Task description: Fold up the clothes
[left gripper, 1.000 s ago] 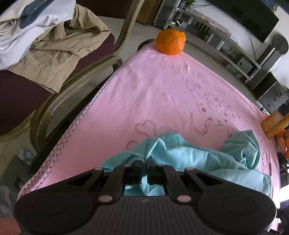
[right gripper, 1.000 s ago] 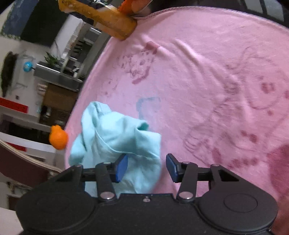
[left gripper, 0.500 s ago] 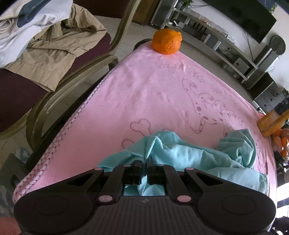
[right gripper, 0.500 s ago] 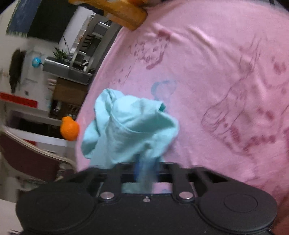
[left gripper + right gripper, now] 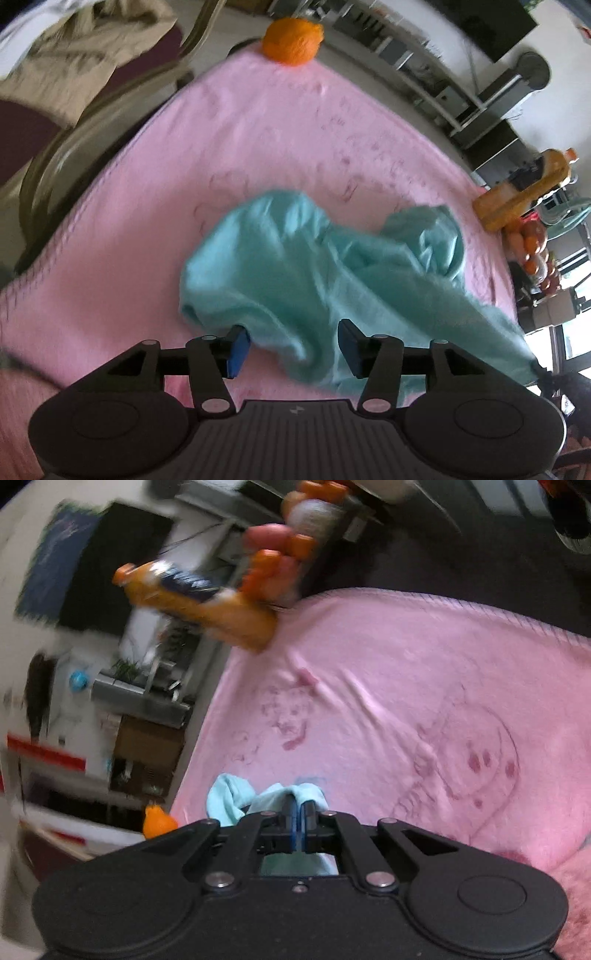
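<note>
One teal garment [image 5: 317, 273] lies at 6 o'clock on the pink towel [image 5: 258, 140], the left gripper [image 5: 291, 345] just opening half-wide around it, the right gripper [image 5: 300, 821] clamped on it.

A living room in daylight: a dark television [image 5: 491, 26] hangs on a white wall above low grey shelving [image 5: 424, 70], while a wooden-framed chair [image 5: 74, 140] heaped with clothes [image 5: 85, 55] stands beside the pink-covered tabletop [image 5: 258, 140].
</note>
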The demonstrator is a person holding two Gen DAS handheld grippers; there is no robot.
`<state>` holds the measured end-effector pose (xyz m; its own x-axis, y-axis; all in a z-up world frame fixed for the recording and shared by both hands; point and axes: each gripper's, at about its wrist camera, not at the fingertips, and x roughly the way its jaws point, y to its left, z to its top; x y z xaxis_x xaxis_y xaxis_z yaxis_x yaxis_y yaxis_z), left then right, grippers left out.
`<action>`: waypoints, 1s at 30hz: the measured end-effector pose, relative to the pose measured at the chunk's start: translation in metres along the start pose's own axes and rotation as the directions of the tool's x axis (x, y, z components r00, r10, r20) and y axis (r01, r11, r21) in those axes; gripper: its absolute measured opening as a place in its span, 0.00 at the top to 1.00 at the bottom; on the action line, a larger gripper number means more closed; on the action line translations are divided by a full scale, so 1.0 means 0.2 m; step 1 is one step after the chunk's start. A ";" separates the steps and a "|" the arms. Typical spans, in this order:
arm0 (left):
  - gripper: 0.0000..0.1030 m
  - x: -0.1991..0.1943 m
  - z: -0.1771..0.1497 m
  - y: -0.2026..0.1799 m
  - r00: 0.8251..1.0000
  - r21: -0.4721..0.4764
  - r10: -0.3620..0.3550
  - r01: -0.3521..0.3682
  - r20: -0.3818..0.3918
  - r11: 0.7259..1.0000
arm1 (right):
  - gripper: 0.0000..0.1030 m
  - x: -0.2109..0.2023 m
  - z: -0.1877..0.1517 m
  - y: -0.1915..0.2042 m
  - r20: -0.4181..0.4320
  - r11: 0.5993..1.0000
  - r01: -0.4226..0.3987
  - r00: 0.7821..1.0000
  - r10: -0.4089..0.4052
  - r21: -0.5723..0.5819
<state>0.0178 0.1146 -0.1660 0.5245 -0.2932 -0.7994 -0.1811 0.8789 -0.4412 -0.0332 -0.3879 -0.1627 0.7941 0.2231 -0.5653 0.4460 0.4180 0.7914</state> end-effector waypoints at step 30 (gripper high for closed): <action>0.86 0.39 0.64 -0.10 0.966 -0.058 0.257 -0.255 0.030 0.965 | 0.98 0.40 0.26 0.04 -0.044 0.986 0.146 0.989 -0.143 0.083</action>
<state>0.1686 0.1222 -0.1661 0.4852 -0.0464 -0.8731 -0.3564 0.9014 -0.2460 0.0562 -0.4115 -0.1896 0.7032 0.1999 -0.6823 0.5899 0.3716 0.7169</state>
